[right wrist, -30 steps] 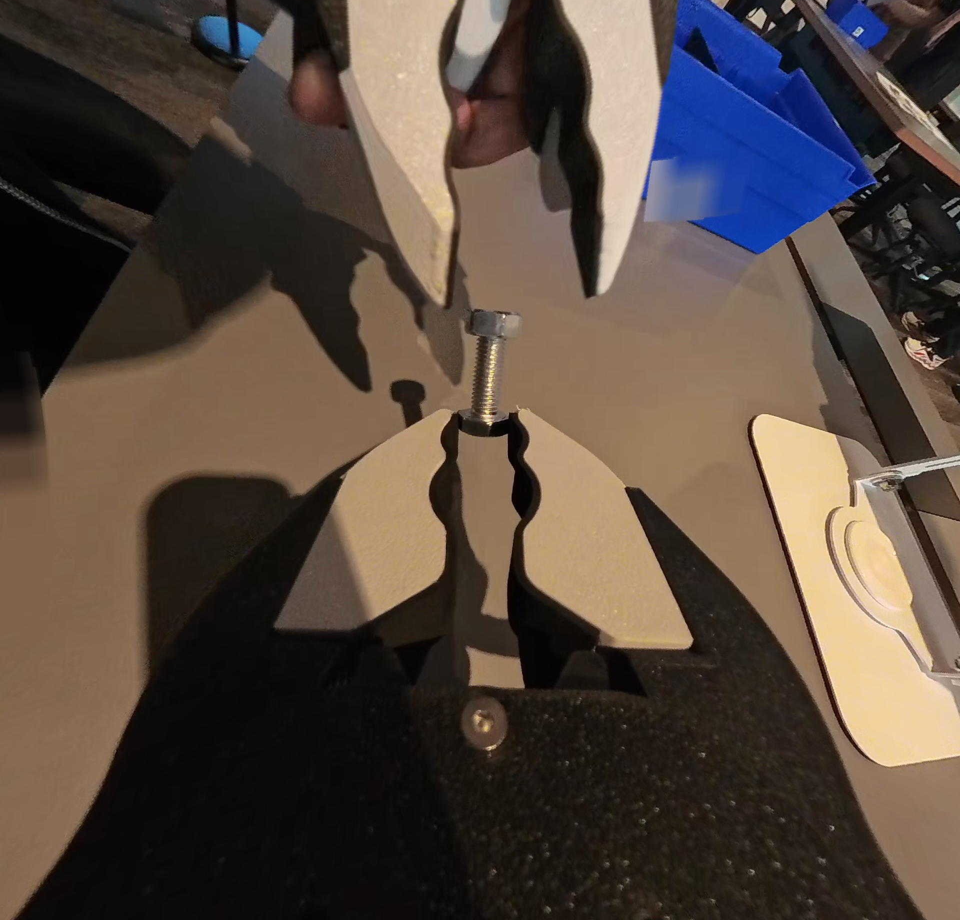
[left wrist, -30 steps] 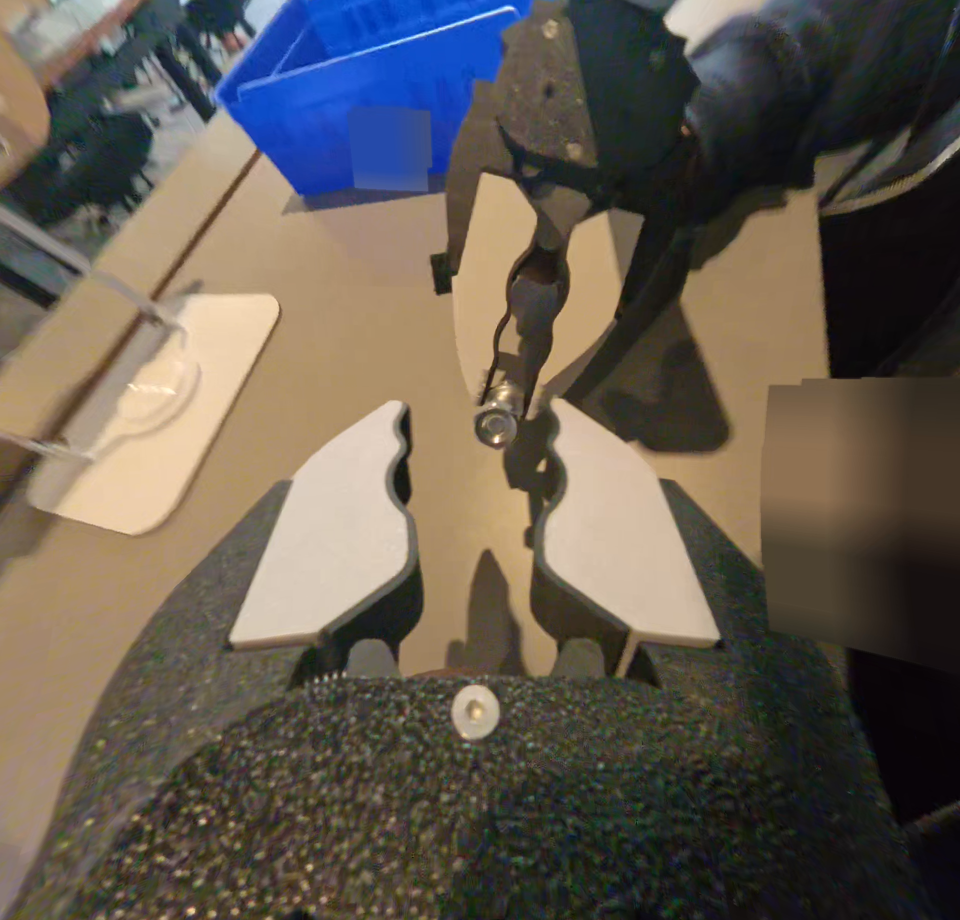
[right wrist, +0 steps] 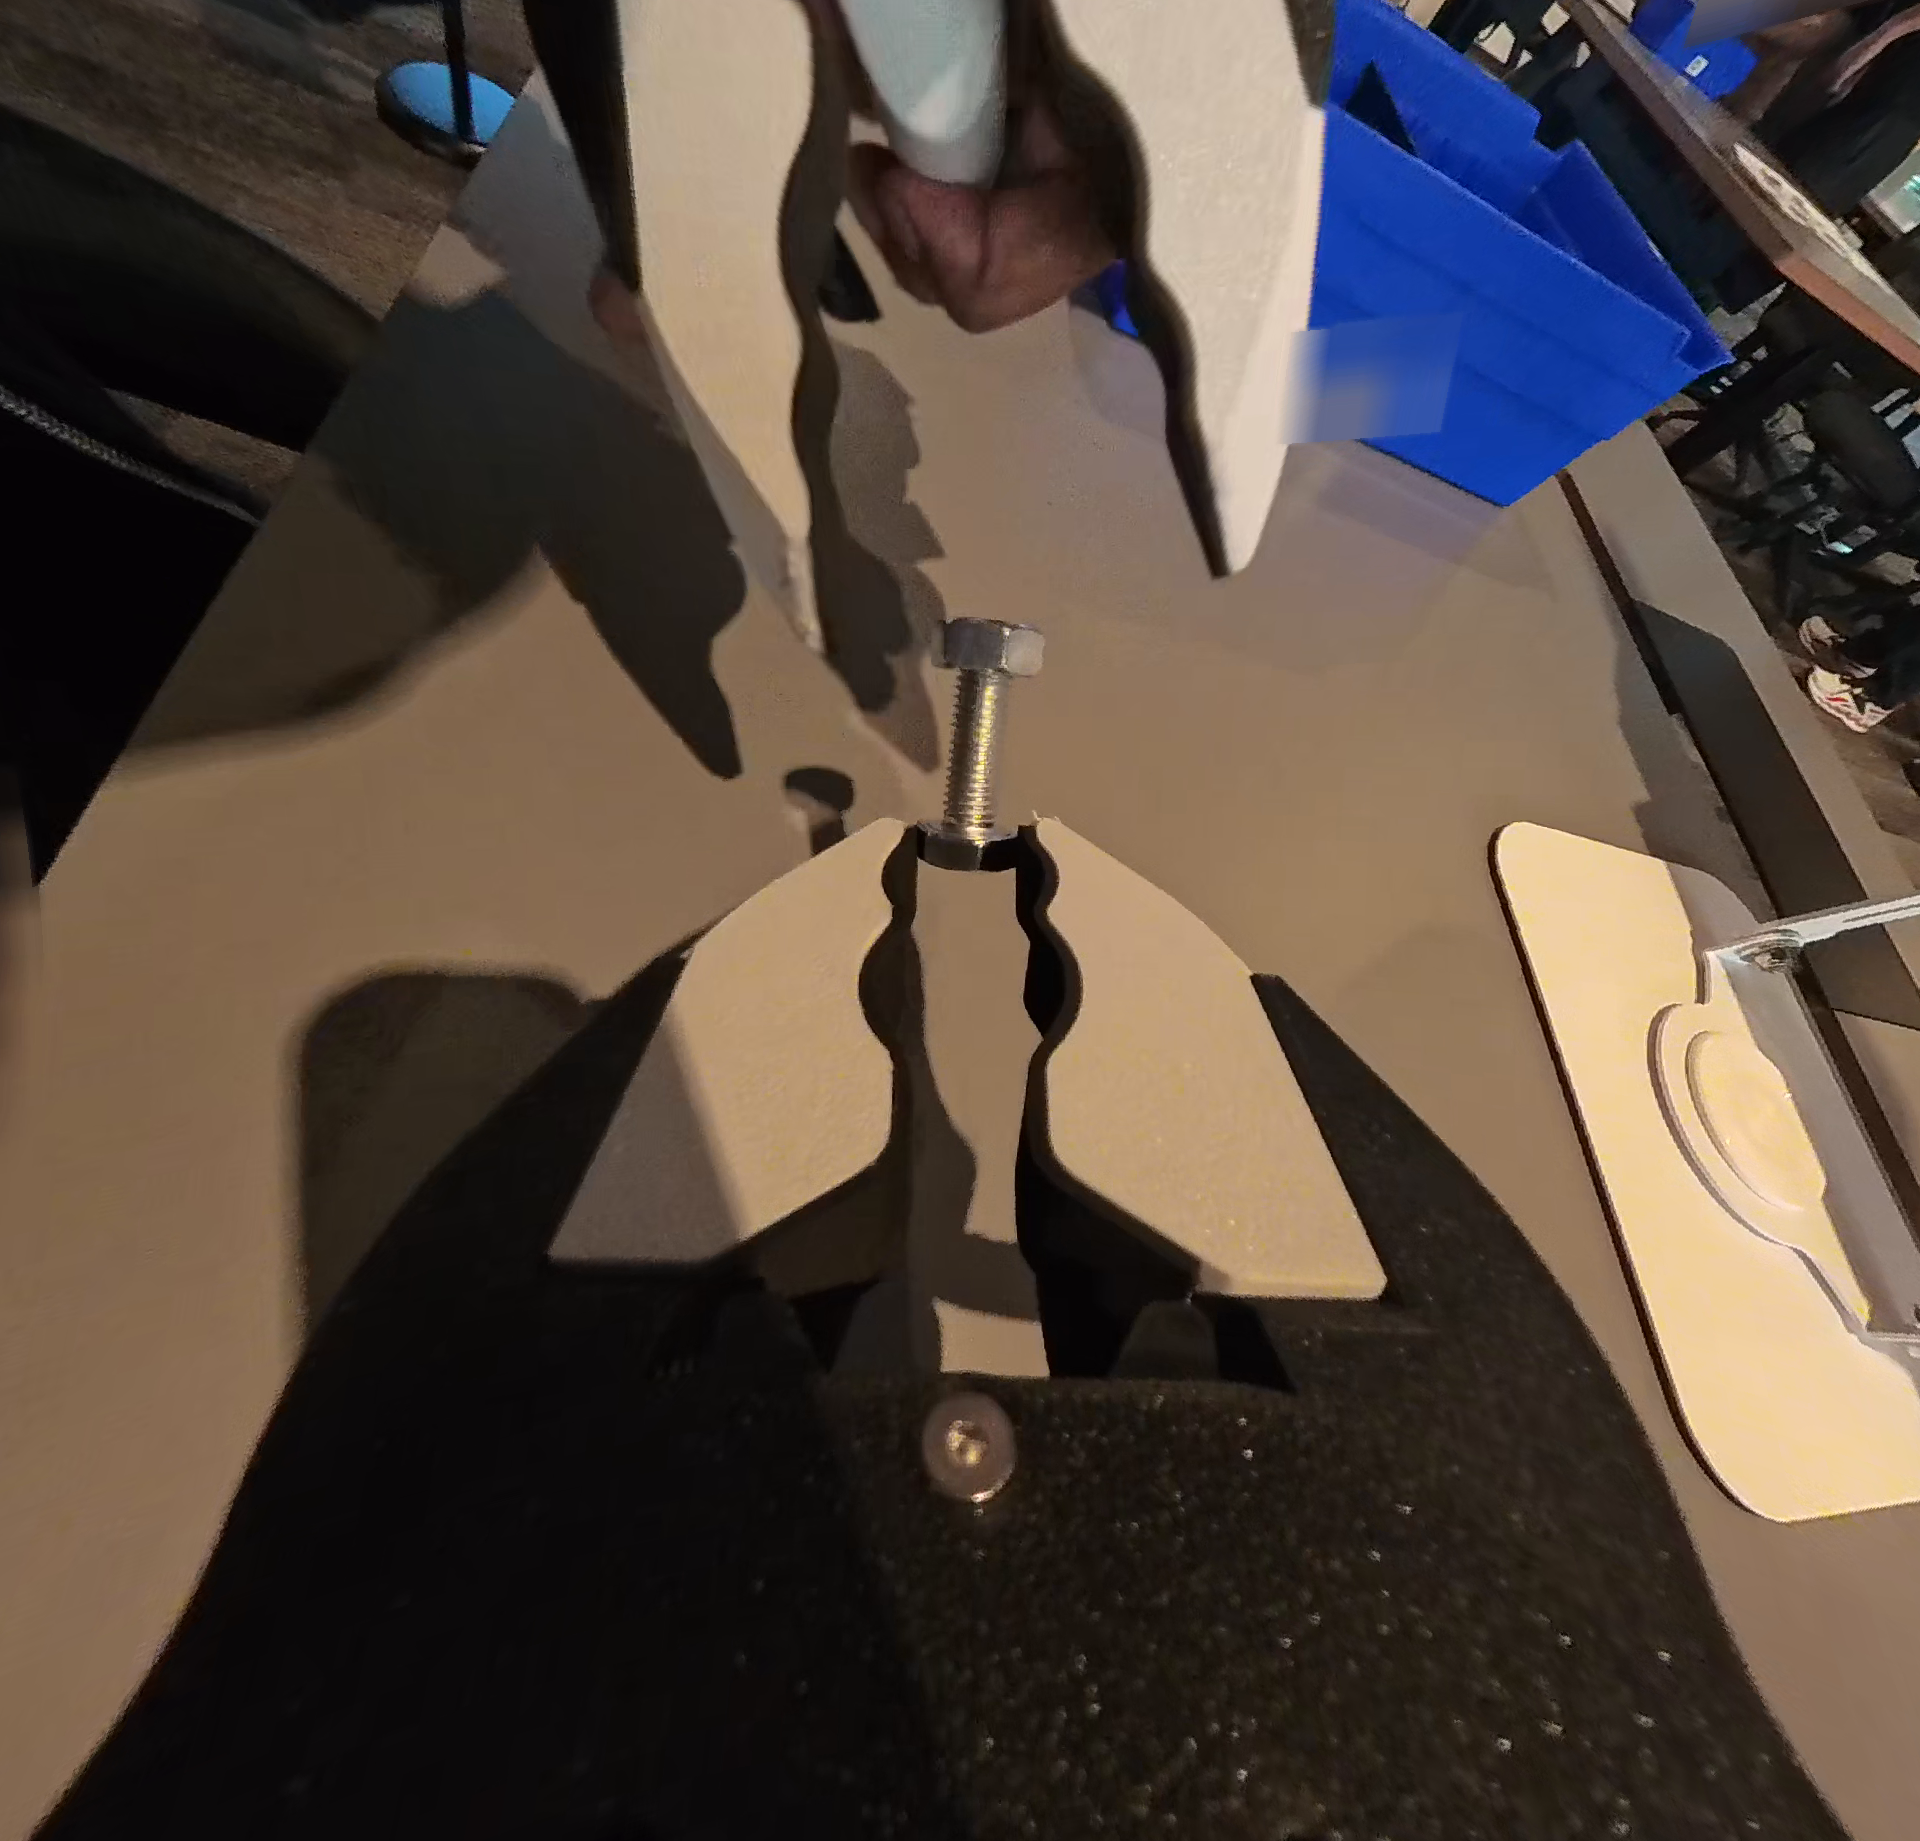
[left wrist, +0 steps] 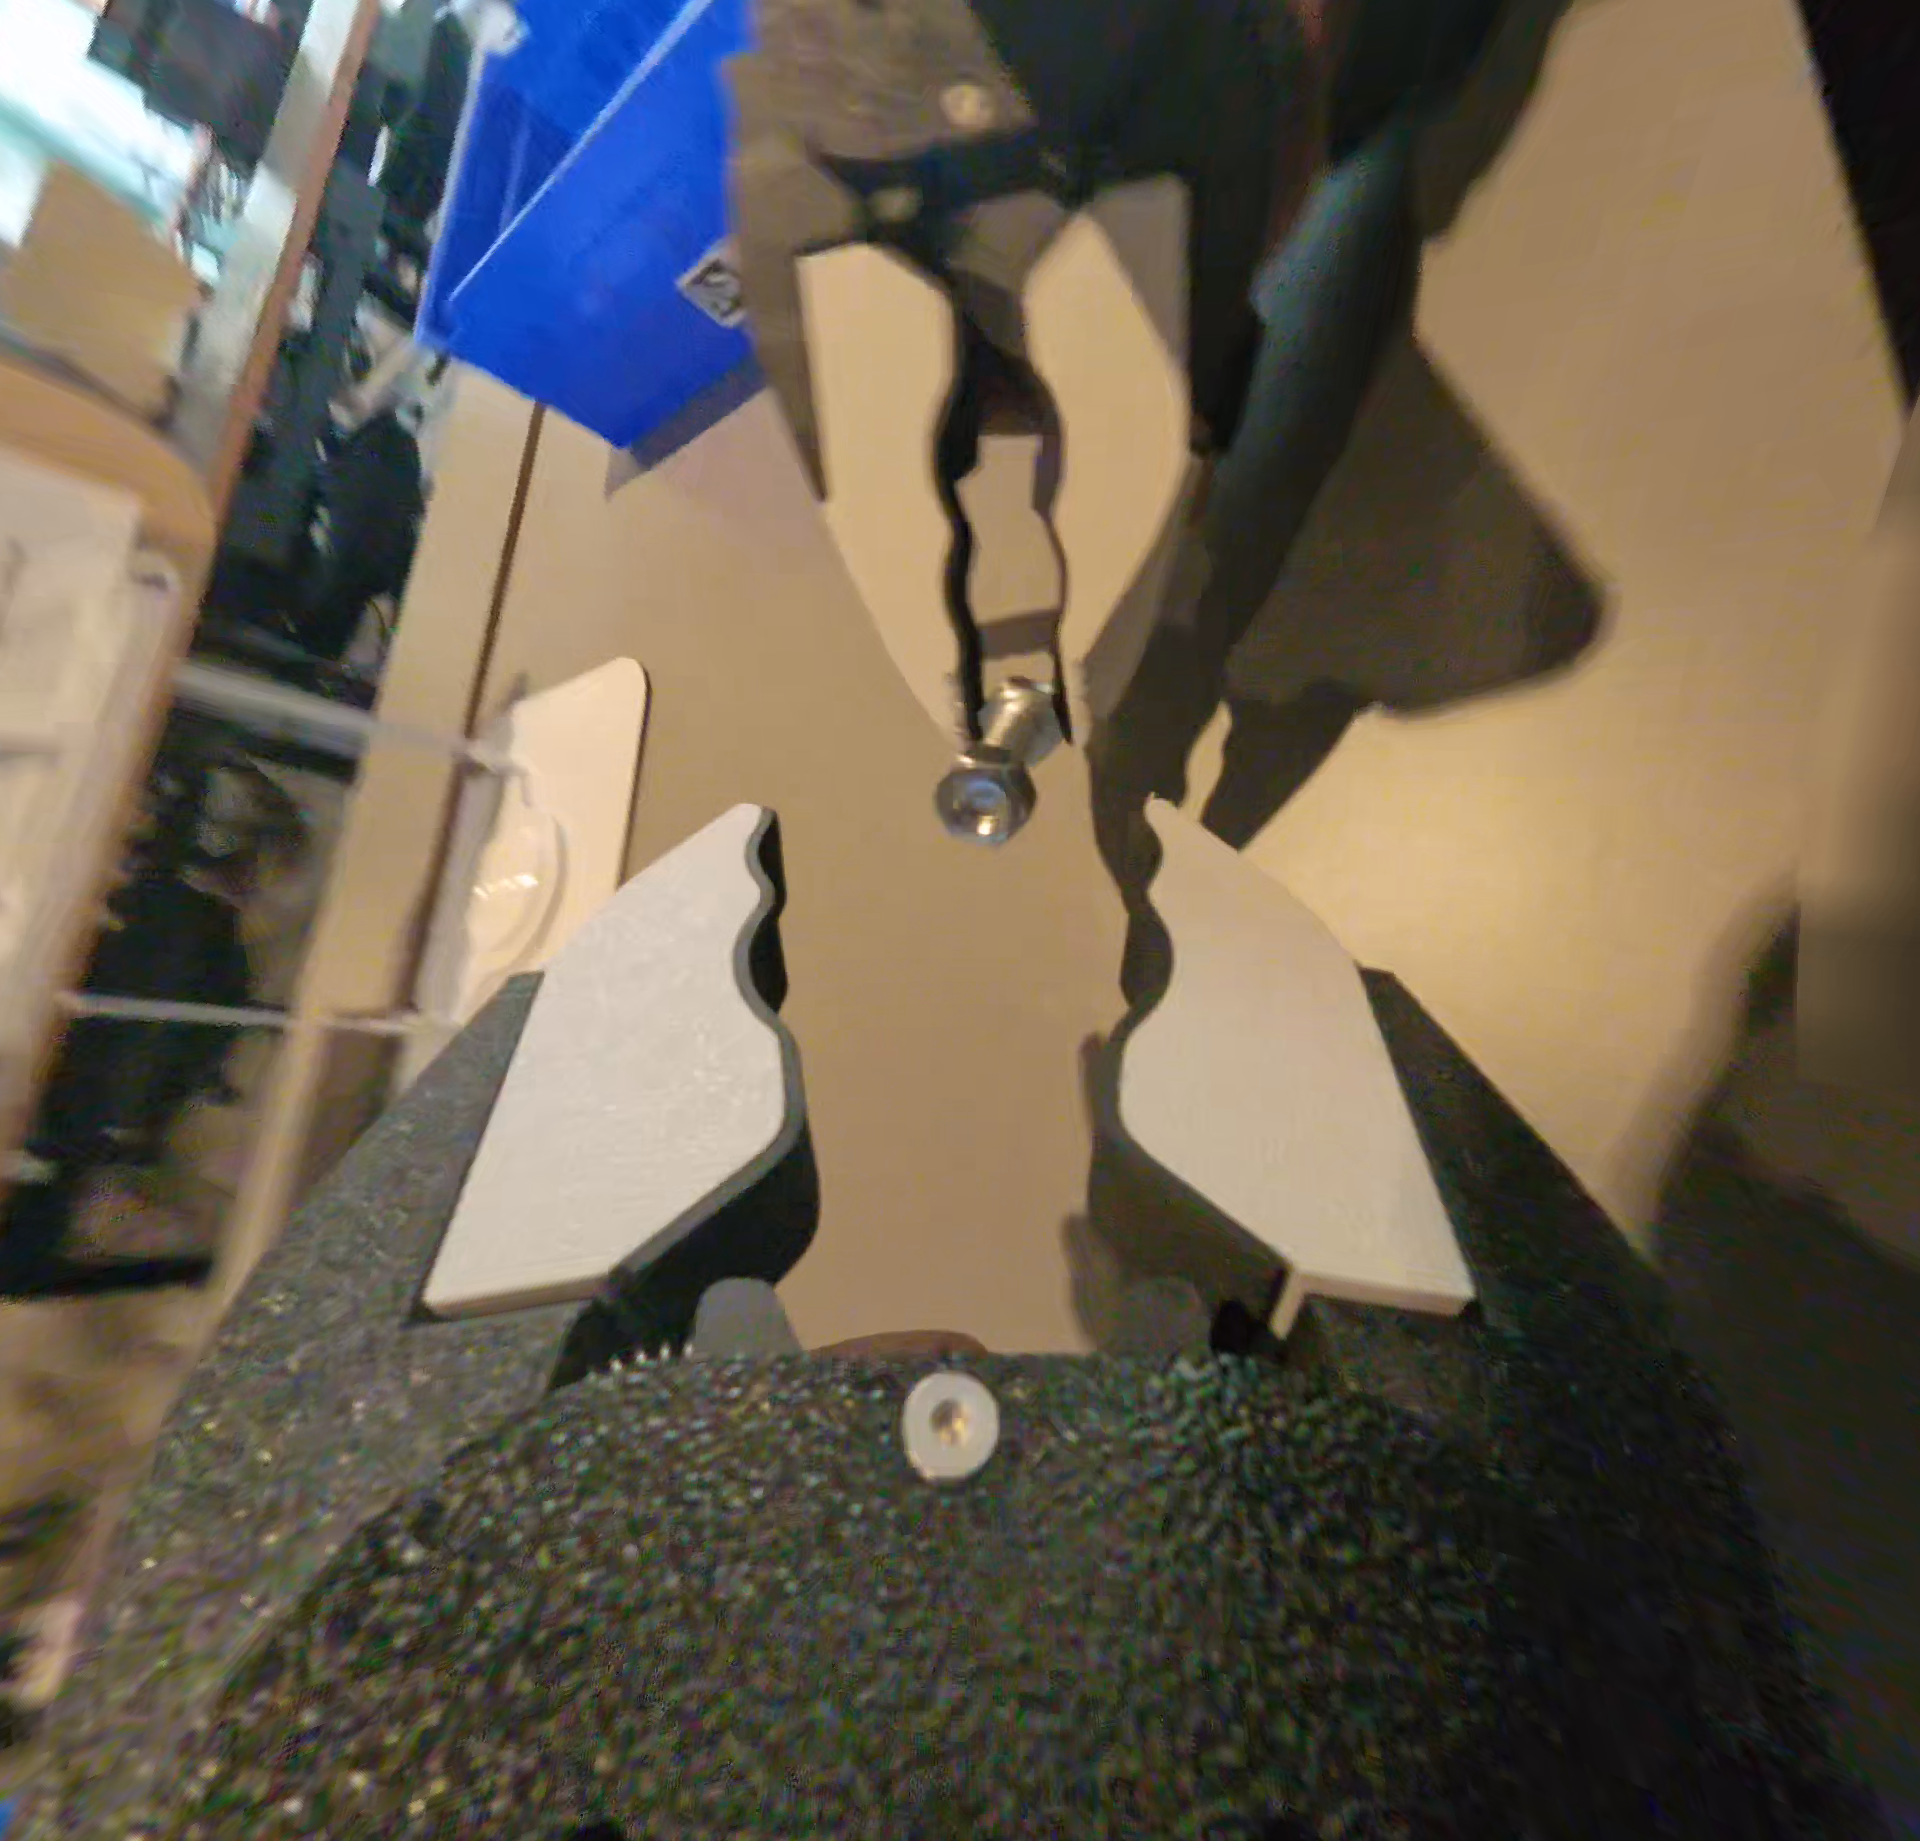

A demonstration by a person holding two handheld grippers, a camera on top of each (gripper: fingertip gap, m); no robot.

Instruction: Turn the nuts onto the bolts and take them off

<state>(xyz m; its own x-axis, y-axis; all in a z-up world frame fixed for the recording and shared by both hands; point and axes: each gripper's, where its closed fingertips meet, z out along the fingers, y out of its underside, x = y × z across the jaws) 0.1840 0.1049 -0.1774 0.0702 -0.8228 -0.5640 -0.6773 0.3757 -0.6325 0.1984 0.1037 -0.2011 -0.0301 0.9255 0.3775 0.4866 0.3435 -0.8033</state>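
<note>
One second earlier my left gripper (left wrist: 961,835) sat narrower; it had spread wide, empty, facing the bolt (right wrist: 982,726) whose nut (right wrist: 961,846) my right gripper (right wrist: 966,841) pinched above the desk (right wrist: 1299,711). Probably regripping next.

The nut (right wrist: 966,846) sits between the right gripper (right wrist: 971,835) fingertips, with the bolt (right wrist: 982,721) projecting forward from it, head outermost. Just ahead of that head, facing back, is the spread left gripper (right wrist: 1013,586). A bin (right wrist: 1475,337) lies beyond on the table (right wrist: 1247,731), ahead-right; a flat plate (right wrist: 1621,1116) lies right.
</note>
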